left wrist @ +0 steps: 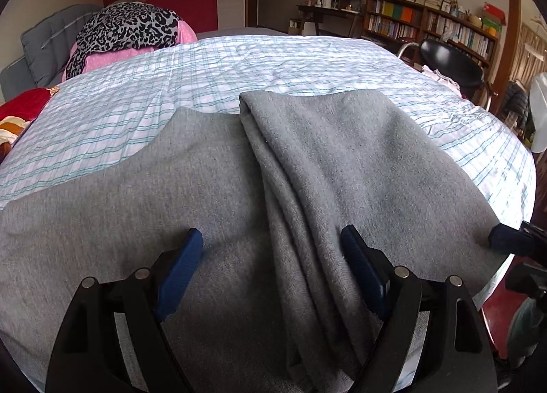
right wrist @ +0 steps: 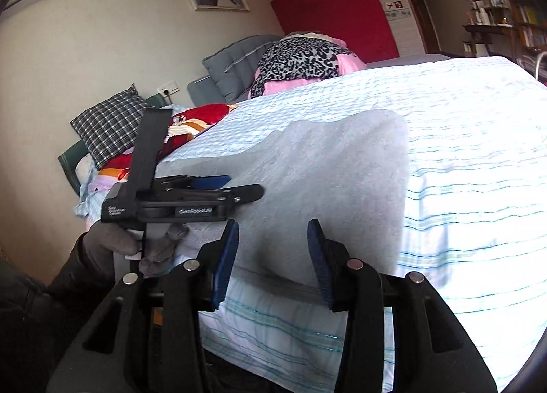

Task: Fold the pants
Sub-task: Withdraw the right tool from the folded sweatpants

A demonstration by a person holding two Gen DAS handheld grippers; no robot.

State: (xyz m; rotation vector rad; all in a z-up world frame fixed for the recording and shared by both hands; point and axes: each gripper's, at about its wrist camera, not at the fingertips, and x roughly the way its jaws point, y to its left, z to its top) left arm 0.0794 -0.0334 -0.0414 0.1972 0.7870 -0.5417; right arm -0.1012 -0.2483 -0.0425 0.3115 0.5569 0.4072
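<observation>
Grey pants (left wrist: pixel 212 187) lie on the striped bedsheet (left wrist: pixel 239 64), with one part folded over on the right side into a thick ridge (left wrist: pixel 307 170). My left gripper (left wrist: pixel 271 239) is open just above the near edge of the pants, its blue pads either side of the ridge. In the right wrist view the pants (right wrist: pixel 324 170) look pale grey. My right gripper (right wrist: pixel 272 239) is open at their near edge, holding nothing. The left gripper (right wrist: pixel 212 184) shows there at the left, lying over the pants. A tip of the right gripper (left wrist: pixel 509 239) shows at the right edge of the left wrist view.
A leopard-print and pink bundle (left wrist: pixel 130 30) and grey cushion (left wrist: pixel 51 37) sit at the bed's head. Red and orange bedding (left wrist: pixel 20 116) lies at the left. A checked pillow (right wrist: pixel 109 122) is nearby. A black chair (left wrist: pixel 448 57) and bookshelves (left wrist: pixel 427 23) stand to the right.
</observation>
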